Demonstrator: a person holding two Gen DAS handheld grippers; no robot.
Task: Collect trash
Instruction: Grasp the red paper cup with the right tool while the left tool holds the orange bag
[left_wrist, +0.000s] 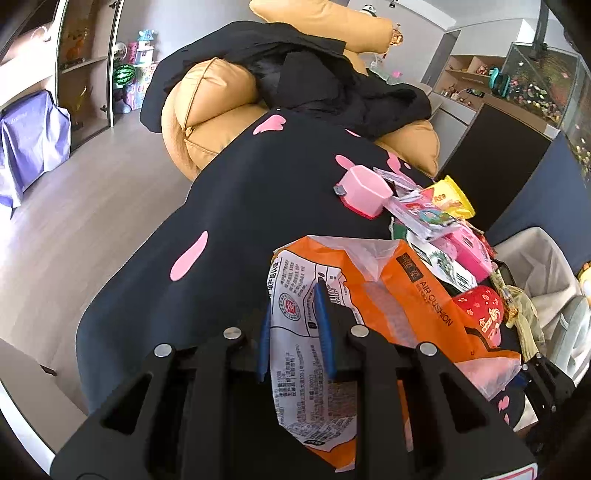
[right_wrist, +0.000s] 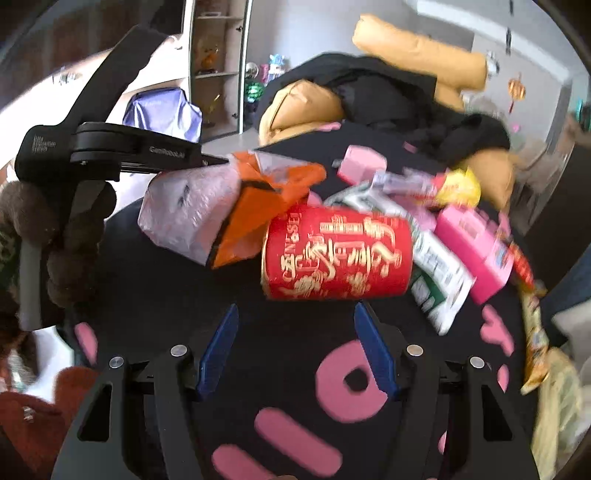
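My left gripper is shut on an orange and white plastic bag and holds it over the black cloth with pink shapes. The same bag hangs from the left gripper's tip in the right wrist view. My right gripper is open and empty, just short of a red can with gold lettering lying on its side. More trash lies beyond: a pink box, a yellow packet, a pink carton and a green and white wrapper.
Tan cushions with a black garment lie at the far end of the cloth. A lined bin stands at the right. Shelves with toys stand against the far wall, above wooden floor.
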